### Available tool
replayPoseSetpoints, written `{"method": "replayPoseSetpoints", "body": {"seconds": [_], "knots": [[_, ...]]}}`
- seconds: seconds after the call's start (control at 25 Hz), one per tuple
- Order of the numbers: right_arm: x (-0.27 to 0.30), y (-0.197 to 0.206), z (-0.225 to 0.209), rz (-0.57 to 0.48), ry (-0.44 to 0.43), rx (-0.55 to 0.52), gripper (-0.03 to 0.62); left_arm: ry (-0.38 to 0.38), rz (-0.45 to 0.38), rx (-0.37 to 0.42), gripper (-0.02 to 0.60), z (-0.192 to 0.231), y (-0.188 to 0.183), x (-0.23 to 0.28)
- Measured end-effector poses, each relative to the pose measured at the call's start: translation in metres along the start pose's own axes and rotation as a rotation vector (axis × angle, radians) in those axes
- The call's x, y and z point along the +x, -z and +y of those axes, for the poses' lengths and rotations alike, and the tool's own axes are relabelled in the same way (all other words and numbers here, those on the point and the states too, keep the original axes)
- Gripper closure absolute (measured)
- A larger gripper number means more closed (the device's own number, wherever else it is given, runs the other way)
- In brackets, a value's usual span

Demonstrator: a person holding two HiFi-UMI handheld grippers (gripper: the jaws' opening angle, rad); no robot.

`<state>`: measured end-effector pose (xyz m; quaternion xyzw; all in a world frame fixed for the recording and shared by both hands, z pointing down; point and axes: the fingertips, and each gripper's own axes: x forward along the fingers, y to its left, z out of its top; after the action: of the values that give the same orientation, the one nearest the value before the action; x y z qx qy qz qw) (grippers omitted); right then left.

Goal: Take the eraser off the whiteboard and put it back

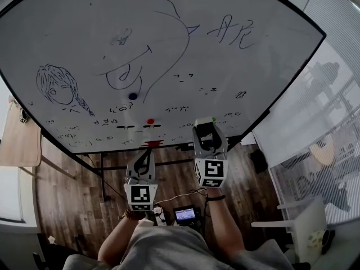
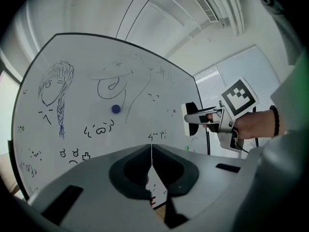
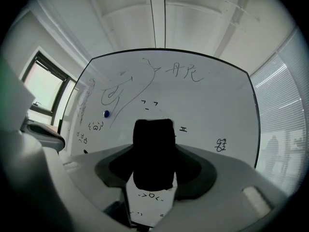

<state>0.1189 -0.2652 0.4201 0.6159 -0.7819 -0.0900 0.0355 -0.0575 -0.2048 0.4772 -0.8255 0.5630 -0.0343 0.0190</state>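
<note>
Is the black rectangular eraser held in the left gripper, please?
No, the left gripper has its jaws together on nothing; the black eraser sits in the right gripper.

The whiteboard (image 1: 225, 77) across the upper frame is smooth, faintly glossy white. The eraser (image 3: 153, 151) shows a matt black face, probably felt. The left gripper (image 2: 151, 151) and right gripper (image 1: 207, 125) have matt grey plastic shells. At lower left, the floor (image 1: 73, 201) is dark wood planking. The shirt (image 1: 163, 249) is grey cloth.
</note>
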Motion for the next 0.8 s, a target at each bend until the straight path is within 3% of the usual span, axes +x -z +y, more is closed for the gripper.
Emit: {"method": "replayPoseSetpoints", "body": {"seconds": [0.8], "knots": [[-0.042, 0.000, 0.018, -0.020, 0.016, 0.041, 0.358, 0.025, -0.027, 0.001, 0.574, -0.012, -0.007, -0.002]]}}
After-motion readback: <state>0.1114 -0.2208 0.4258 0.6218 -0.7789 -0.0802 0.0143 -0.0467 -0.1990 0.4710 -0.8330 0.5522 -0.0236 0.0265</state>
